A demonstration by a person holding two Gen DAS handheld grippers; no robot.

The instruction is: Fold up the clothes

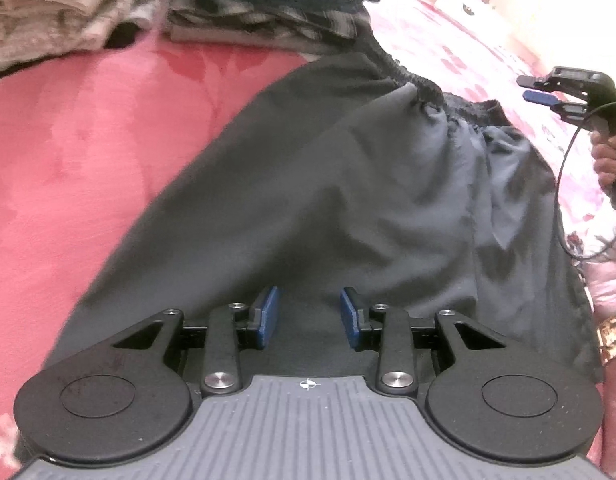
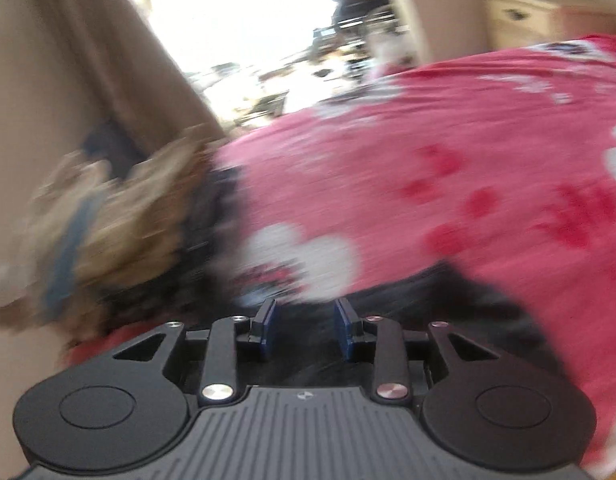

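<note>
Left wrist view: dark elastic-waist trousers (image 1: 348, 184) are lying spread on the pink bedspread (image 1: 87, 152), ready for folding; left tongs (image 1: 310, 316) are hovering open, empty. Right tongs (image 2: 303, 330) likewise are gaping, holding nothing.

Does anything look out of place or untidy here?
Only the dark trousers: they lie crumpled and askew on the pink bedspread, waistband bunched, unlike the folded stack behind. Both hand-held grippers are open.
</note>
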